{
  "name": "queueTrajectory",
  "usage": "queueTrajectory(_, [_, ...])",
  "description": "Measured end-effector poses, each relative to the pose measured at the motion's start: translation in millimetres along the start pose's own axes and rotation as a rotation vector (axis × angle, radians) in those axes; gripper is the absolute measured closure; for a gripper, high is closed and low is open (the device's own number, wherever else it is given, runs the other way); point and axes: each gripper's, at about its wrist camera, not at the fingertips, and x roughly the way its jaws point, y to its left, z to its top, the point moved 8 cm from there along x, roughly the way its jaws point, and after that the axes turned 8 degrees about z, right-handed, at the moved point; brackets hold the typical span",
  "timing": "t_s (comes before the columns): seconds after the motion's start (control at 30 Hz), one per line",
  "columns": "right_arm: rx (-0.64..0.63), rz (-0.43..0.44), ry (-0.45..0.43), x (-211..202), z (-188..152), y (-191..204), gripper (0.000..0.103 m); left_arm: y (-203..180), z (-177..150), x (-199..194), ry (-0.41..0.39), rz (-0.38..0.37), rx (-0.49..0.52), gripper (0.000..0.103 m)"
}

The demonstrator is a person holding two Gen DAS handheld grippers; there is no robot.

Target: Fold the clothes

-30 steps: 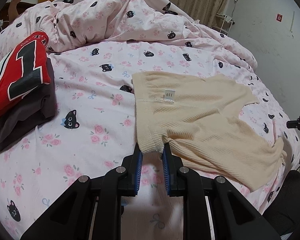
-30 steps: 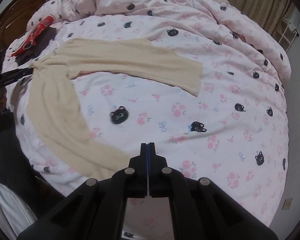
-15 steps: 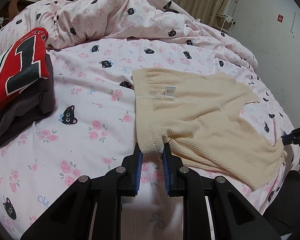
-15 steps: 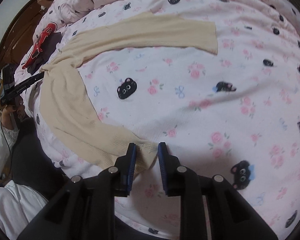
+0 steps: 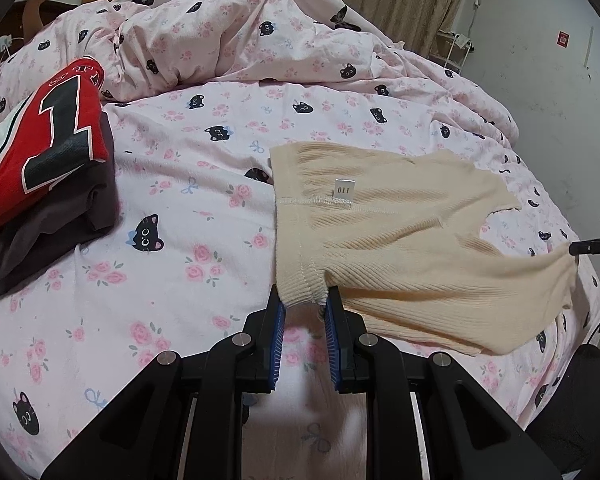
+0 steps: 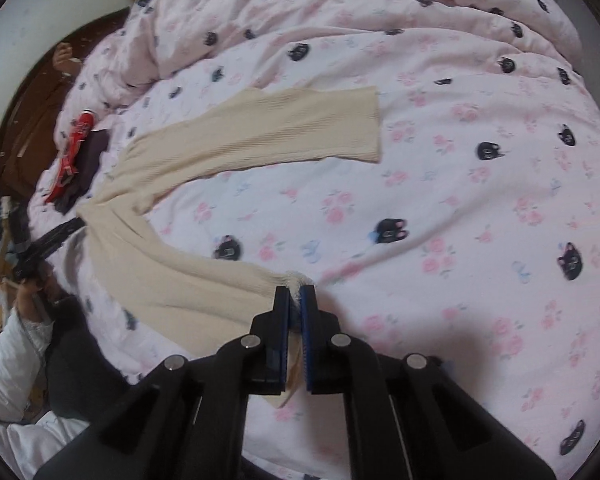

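Lying across the bed point(image 5: 220, 160), on its pink cat-print cover, is a cream ribbed garment point(image 5: 400, 240), white size tag facing up. Left tool point(image 5: 305, 304): jaws narrowed onto the garment's thick hem corner, at 6 o'clock in the left wrist view; cloth pinched between the blue pads. Right tool point(image 6: 295, 300): jaws have just been closing, now nearly together, with the end of one cream leg bunched between them; the other leg lies flat toward 12 o'clock. Folded red jersey point(image 5: 40, 140) on dark folded clothes point(image 5: 52, 240) sits at 9 o'clock, well apart from the garment.
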Motion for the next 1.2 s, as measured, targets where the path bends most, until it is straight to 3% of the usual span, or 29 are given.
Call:
queueTrajectory(0.17, [0.028,-0.086,0.025,18,0,-18,0.094,0,-5,4,0.016,0.008,-0.002,0.087])
queueTrajectory(0.27, [0.056,-0.113,-0.014,18,-6,-24,0.075,1,-8,6,0.023,0.013,-0.002,0.087])
queueTrajectory(0.5, [0.061,-0.16,-0.124,-13,-39,-28,0.073,3,-11,6,0.02,0.004,0.0,0.086])
queueTrajectory(0.6, [-0.048,-0.143,-0.11,-14,-59,-2,0.072,3,-11,7,0.022,-0.005,-0.002,0.086])
queueTrajectory(0.7, [-0.132,-0.134,-0.071,-5,-77,23,0.056,3,-12,5,0.022,-0.012,-0.002,0.086])
queueTrajectory(0.73, [-0.149,-0.134,-0.059,-2,-82,28,0.055,3,-13,3,0.021,-0.013,-0.002,0.086])
queueTrajectory(0.97, [-0.112,-0.117,-0.027,24,-99,36,0.054,8,-16,2,0.029,0.0,0.0,0.084])
queueTrajectory(1.03, [-0.08,-0.096,-0.043,24,-99,34,0.053,9,-15,0,0.028,-0.019,-0.023,0.079])
queueTrajectory(1.1, [-0.056,-0.074,-0.056,23,-98,34,0.053,14,-13,0,0.034,-0.09,-0.109,0.068])
queueTrajectory(1.13, [-0.049,-0.067,-0.06,23,-98,35,0.053,18,-14,1,0.048,-0.144,-0.183,0.063])
queueTrajectory(1.2, [-0.048,-0.068,-0.061,22,-98,35,0.053,27,-15,5,0.08,-0.256,-0.342,0.062])
